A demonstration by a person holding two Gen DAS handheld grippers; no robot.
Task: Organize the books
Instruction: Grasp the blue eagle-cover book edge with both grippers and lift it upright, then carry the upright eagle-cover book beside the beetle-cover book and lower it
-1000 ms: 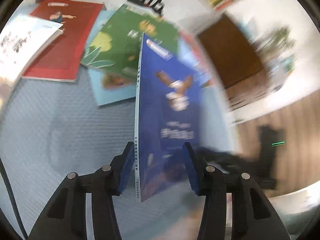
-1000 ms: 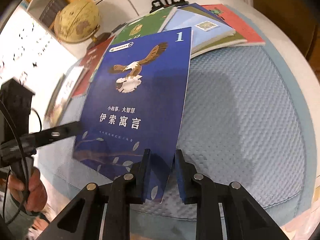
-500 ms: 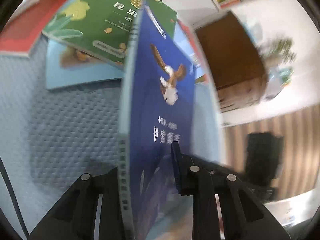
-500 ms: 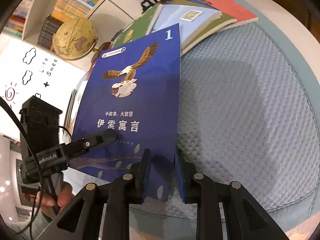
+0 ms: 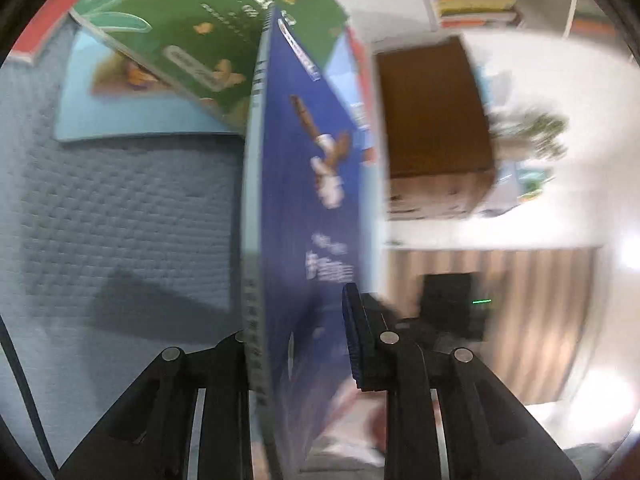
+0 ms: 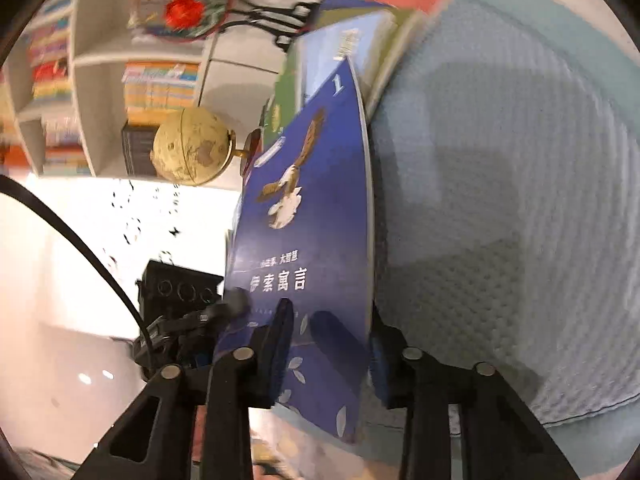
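A blue book with an eagle on its cover [image 5: 296, 200] [image 6: 312, 220] stands on edge above the quilted blue mat [image 5: 120, 220]. My left gripper [image 5: 296, 332] has the book's lower spine end between its pads; its jaws are easing open a little. My right gripper [image 6: 330, 328] clamps the opposite lower corner, one finger on the cover and one behind, with its jaws closing. The left gripper's body [image 6: 188, 320] shows beside the book in the right wrist view.
A green book [image 5: 200, 20] lies over a light blue one [image 5: 100, 112] on the far mat, with a red one [image 5: 32, 36] at the left. More stacked books [image 6: 380, 28], a globe [image 6: 192, 152], a bookshelf [image 6: 100, 60] and a brown cabinet [image 5: 432, 120] surround it.
The left jaws came in around the book's spine end. The book tipped from lying slanted to standing nearly edge-on, and the right gripper rolled with it.
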